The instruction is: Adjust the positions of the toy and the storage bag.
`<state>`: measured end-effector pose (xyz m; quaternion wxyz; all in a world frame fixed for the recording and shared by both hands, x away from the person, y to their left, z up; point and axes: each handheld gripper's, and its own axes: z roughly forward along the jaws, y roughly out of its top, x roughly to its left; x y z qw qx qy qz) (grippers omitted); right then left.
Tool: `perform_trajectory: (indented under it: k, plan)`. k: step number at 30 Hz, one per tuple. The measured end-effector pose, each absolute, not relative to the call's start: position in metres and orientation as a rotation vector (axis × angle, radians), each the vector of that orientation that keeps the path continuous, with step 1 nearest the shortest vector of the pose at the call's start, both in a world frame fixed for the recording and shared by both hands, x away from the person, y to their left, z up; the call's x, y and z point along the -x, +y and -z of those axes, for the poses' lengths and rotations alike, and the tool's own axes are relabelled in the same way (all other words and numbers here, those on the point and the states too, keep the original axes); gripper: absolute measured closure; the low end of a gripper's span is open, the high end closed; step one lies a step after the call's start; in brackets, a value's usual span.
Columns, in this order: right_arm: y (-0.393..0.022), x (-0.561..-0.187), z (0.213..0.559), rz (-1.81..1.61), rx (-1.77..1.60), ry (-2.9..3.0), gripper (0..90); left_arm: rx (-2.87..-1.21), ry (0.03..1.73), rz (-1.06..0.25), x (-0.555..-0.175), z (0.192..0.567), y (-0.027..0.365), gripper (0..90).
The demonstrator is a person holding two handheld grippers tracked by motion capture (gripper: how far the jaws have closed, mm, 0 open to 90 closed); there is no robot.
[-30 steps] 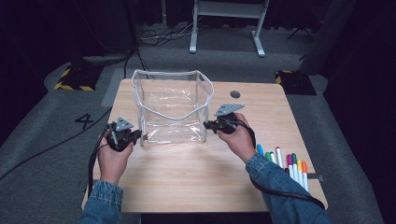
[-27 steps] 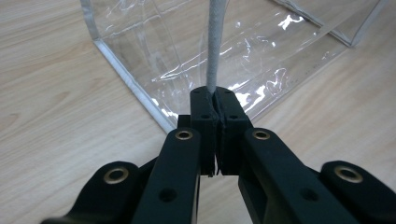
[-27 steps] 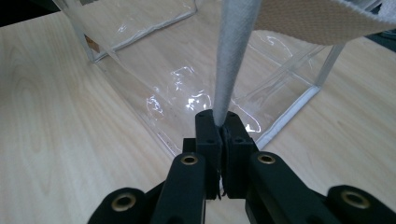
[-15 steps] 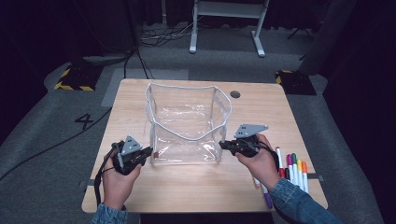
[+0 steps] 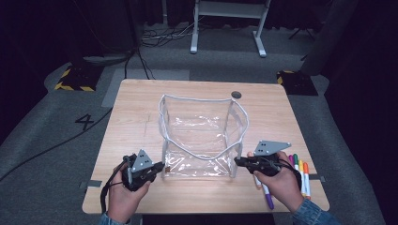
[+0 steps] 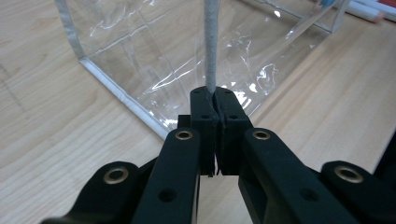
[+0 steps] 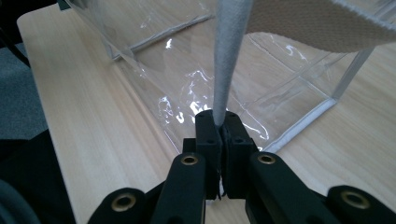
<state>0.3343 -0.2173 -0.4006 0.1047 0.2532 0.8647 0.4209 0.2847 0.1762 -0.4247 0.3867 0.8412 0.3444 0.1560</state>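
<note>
A clear plastic bag (image 5: 199, 140) with white trim stands open-topped near the table's front edge. My left gripper (image 5: 159, 167) grips its near left corner; in the left gripper view the jaws are shut on the bag's white edge trim (image 6: 210, 51). My right gripper (image 5: 238, 161) holds the near right corner, and in the right gripper view its jaws pinch the white trim (image 7: 226, 65) the same way. The bag's clear wall (image 6: 154, 51) and floor (image 7: 210, 70) spread out beyond each pair of jaws.
Several coloured markers (image 5: 300, 171) lie on the wooden table (image 5: 141, 108) at the front right, partly under my right hand. A round cable hole (image 5: 236, 94) sits at the table's back. Beyond the table are cables on the floor and a white stand (image 5: 225, 28).
Both grippers have drawn the bag toward the table's front edge and to the right. Their hold on its two corners is unchanged.
</note>
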Motion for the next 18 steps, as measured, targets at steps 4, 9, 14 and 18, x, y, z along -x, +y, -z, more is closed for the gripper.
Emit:
perform_trajectory:
  k: [4,9,14,18]
  plan:
    - [-0.229,-0.321,0.405,-1.259,-0.752,2.554,88.0,-2.161,0.849,-0.378,-0.274,0.426,0.169,87.3]
    - [-0.245,-0.303,0.411,-1.28,-0.768,2.561,87.8,-2.185,0.799,-0.344,-0.263,0.427,0.161,87.3]
    - [-0.256,-0.289,0.412,-1.3,-0.792,2.571,87.6,-2.199,0.752,-0.29,-0.253,0.429,0.153,87.3]
    - [-0.267,-0.27,0.415,-1.305,-0.798,2.568,87.4,-2.216,0.706,-0.261,-0.244,0.428,0.146,87.2]
